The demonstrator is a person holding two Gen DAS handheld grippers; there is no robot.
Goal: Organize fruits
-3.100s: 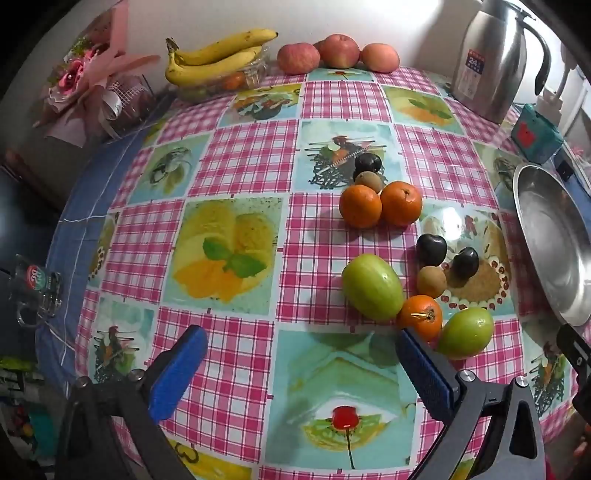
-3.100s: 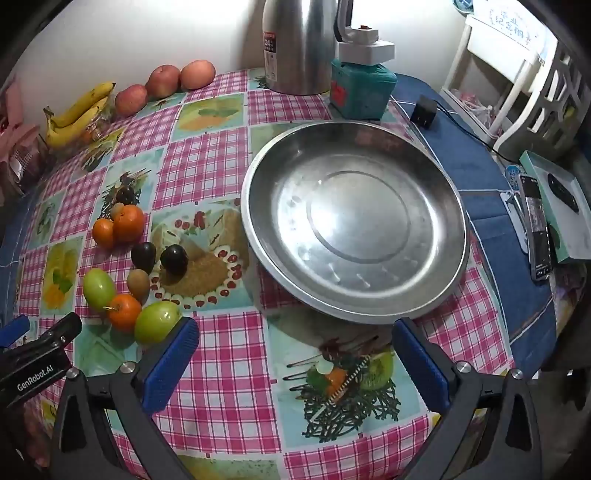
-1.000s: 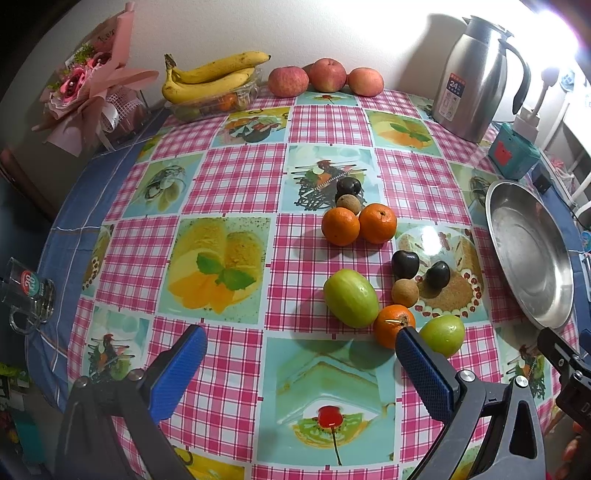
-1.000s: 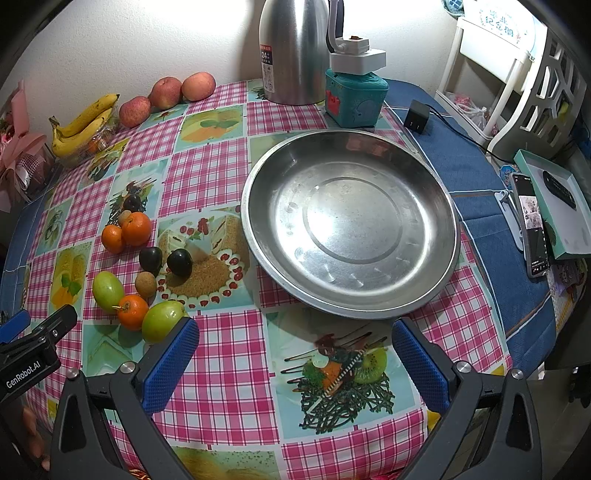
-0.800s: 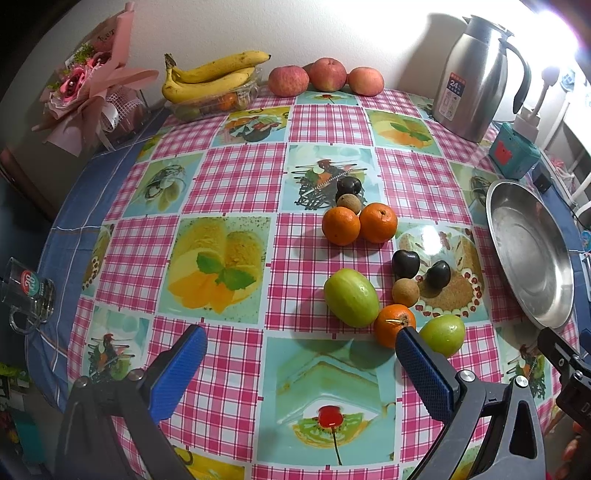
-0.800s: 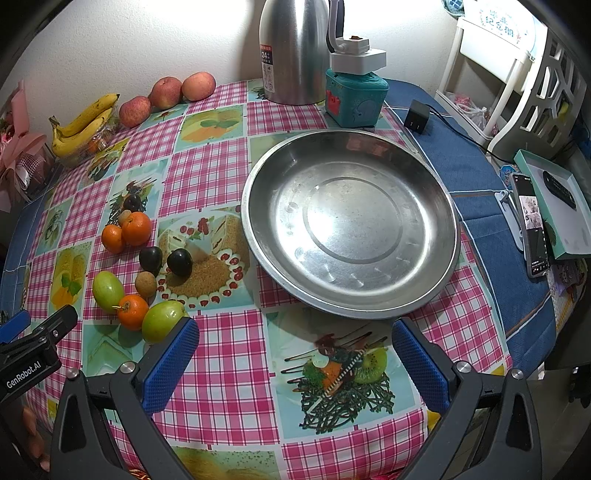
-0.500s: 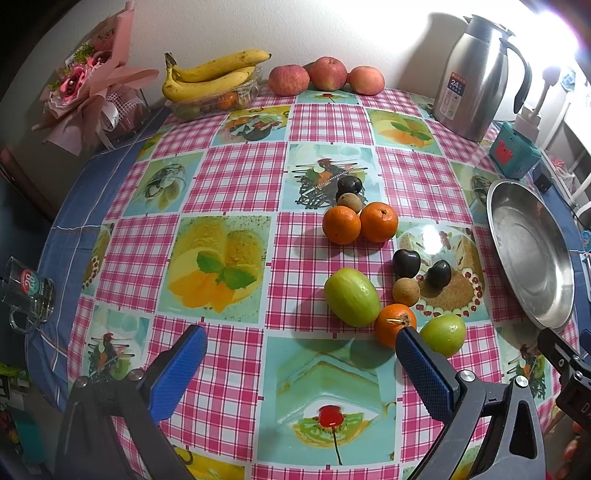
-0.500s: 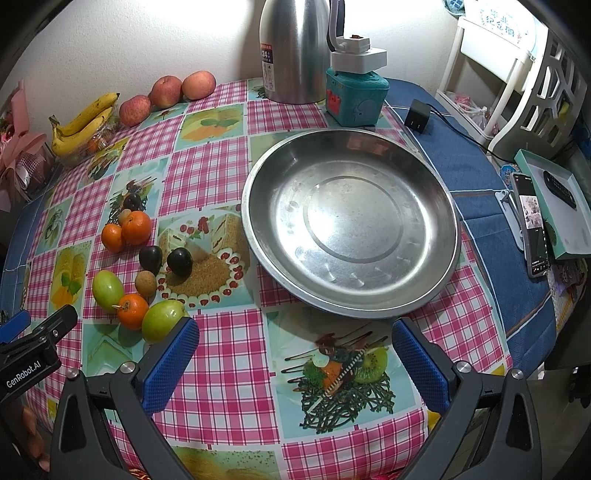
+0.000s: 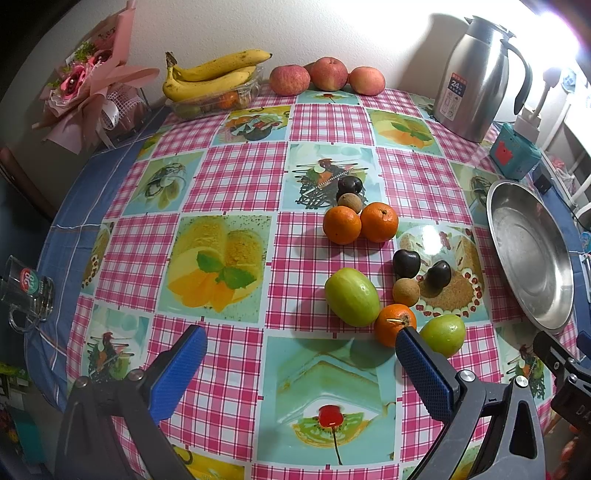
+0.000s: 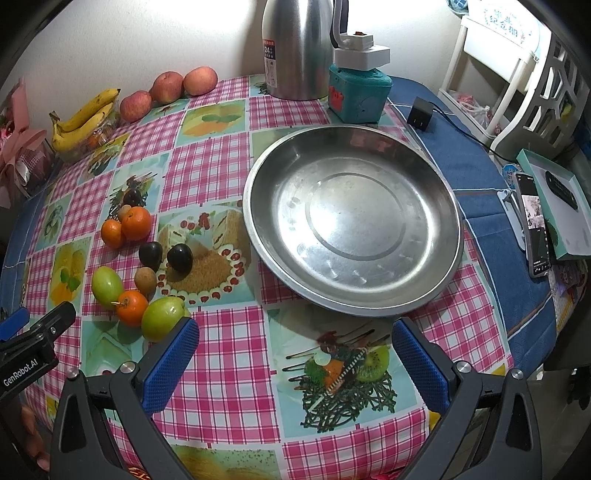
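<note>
Apparently nothing is gripped yet: the left tool [image 9: 295, 362] and the right tool [image 10: 295, 350] are held wide open above the tabletop [image 9: 240, 177]. The loose fruits [image 9: 352, 291] are kept just ahead of the left tool, while the steel dish [image 10: 258, 236] is left bare ahead of the right one, probably to receive them.

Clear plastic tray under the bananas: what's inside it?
Through the clear plastic tray under the yellow bananas, an orange fruit and something green show. The bananas cover the rest.

Strong fisheye bending darkens every corner. Hard light from above blows out the white wall [image 9: 388, 26], glaring off the round steel pan [image 10: 351, 221].
</note>
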